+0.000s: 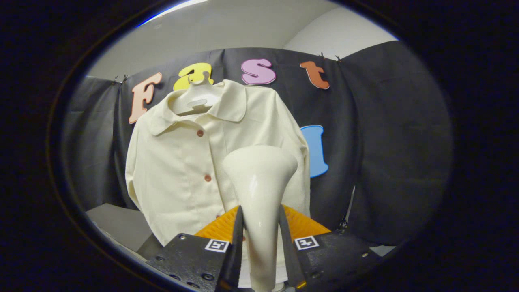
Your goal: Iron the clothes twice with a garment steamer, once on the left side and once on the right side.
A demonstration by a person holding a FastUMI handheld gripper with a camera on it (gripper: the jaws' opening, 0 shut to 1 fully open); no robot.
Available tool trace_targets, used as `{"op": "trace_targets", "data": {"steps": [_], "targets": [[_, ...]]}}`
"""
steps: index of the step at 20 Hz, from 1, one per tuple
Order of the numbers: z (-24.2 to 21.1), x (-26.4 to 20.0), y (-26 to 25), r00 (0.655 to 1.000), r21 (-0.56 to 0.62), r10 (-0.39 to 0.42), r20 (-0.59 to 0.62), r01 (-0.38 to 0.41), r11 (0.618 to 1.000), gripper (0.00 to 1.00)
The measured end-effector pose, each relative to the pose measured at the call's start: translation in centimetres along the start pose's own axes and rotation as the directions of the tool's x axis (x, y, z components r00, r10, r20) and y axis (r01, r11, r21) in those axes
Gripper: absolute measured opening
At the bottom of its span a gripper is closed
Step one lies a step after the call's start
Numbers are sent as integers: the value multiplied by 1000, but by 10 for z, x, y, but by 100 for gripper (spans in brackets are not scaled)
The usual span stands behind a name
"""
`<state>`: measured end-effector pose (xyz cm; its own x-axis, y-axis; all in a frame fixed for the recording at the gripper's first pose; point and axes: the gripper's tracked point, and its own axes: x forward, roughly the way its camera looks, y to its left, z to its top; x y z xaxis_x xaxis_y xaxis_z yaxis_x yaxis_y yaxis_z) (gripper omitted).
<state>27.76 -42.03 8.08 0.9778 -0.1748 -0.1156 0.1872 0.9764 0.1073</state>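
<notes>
A cream button-up shirt [182, 162] hangs on a white hanger [196, 99] against the black booth wall, facing me. My gripper [260, 227] is shut on the white garment steamer [259, 178], both fingers pressing its narrow neck. The steamer's wide head rises ahead of the fingers and overlaps the shirt's right half, at about chest to waist height. Whether the head touches the cloth I cannot tell. The shirt's lower right part is hidden behind the steamer.
An orange ribbed thing [300, 225] lies just behind the fingers, below the shirt's hem. A grey table surface [117, 223] shows under the shirt's left sleeve. The black cloth wall [385, 142] closes off the back and the right.
</notes>
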Motion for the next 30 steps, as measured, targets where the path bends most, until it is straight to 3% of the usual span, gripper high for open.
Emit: {"op": "trace_targets", "data": {"steps": [5,30], "targets": [[-10,45,6,999,44,34,-41,-32,998,44],[-190,13,-31,981,52,20,-192,-10,999,44]]}}
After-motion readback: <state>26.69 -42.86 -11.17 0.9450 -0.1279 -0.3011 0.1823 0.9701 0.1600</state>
